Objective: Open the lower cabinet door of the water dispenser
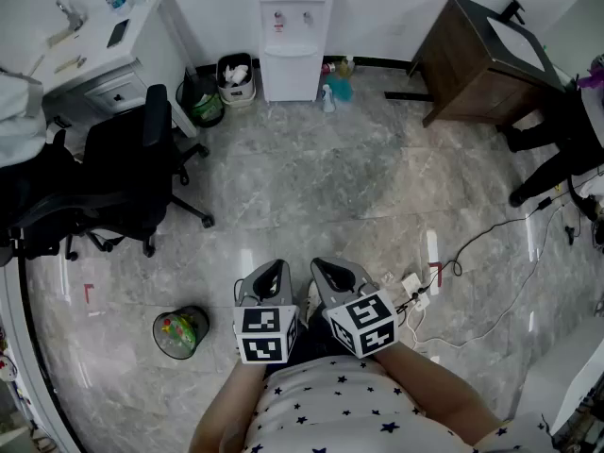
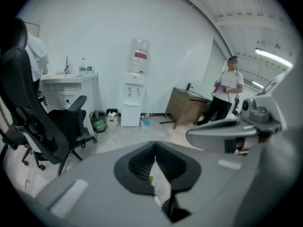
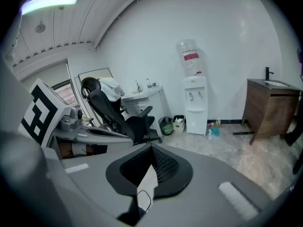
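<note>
So, the left hand-held gripper (image 1: 269, 272) and the right hand-held gripper (image 1: 330, 272) sit side by side, close to the body of the person who holds them. Both tip down a bit toward the floor (image 1: 311, 177). Each one is closed: its two jaws meet at the tips, and nothing is between them.

Just to the left, on the floor, stands a small round bin (image 1: 181, 332) with something green and red inside. Just to the right lies a white plug strip (image 1: 412, 291) with cables running off to the right. A bit farther left is a black chair (image 1: 132, 168) on wheels.

The water dispenser (image 1: 291, 36) is well apart from both grippers, across the bare floor, standing against the far wall. Its lower door (image 1: 289, 78) faces this way and looks shut.

Two trash bins (image 1: 236, 78) stand just left of the dispenser, and a blue bottle (image 1: 338, 88) stands on the floor just right of it. Farther right is a wooden cabinet (image 1: 472, 64). Far to the left is a white tabletop (image 1: 104, 41) with small bottles on it.

The left gripper view shows one more thing — a person (image 2: 228, 93) standing beside the wooden cabinet.
</note>
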Motion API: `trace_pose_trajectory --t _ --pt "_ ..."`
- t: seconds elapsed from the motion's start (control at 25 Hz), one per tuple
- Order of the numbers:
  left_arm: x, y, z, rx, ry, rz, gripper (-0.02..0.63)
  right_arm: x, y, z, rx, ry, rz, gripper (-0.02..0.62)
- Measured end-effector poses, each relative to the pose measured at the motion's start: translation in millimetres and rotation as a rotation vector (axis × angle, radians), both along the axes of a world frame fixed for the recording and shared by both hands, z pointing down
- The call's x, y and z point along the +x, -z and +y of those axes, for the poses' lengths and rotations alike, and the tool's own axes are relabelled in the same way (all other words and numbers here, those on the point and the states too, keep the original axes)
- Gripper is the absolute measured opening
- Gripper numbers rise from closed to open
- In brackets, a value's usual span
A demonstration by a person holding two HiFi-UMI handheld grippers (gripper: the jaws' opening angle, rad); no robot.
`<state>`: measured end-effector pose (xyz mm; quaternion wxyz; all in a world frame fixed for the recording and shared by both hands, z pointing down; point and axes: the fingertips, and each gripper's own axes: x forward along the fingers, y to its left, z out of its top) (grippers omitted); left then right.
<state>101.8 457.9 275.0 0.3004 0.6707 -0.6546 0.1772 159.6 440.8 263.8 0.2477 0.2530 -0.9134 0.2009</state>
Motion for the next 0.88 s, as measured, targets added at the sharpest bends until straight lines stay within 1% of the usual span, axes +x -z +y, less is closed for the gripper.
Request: trace_pose_trajectory --t 0.2,0.4,0.56,0.68,0.88 --pt "9.1 33.2 -6.6 0.034 -0.006 -0.025 0.006 13.1 33.4 -9.5 0.048 -0.019 -0.033 -0.002" --pt "14.7 73.1 -29.0 0.115 0.021 -0.041 0.006 29.3 71.0 -35.2 0.114 -0.042 -0.081 -0.002" --pt "22.1 92.2 -43.3 0.172 0.042 -0.057 0.006 42.4 91.9 -54.0 0.167 -0.043 -0.115 -0.002" --pt "28.0 93.3 -49.5 0.182 0.058 -0.047 0.006 48.5 96.4 -63.8 0.189 -0.038 -0.123 -0.002" --pt "26.8 87.5 -63.3 0.164 0.066 -0.036 0.006 48.8 92.6 -78.0 0.160 -0.050 -0.134 -0.002"
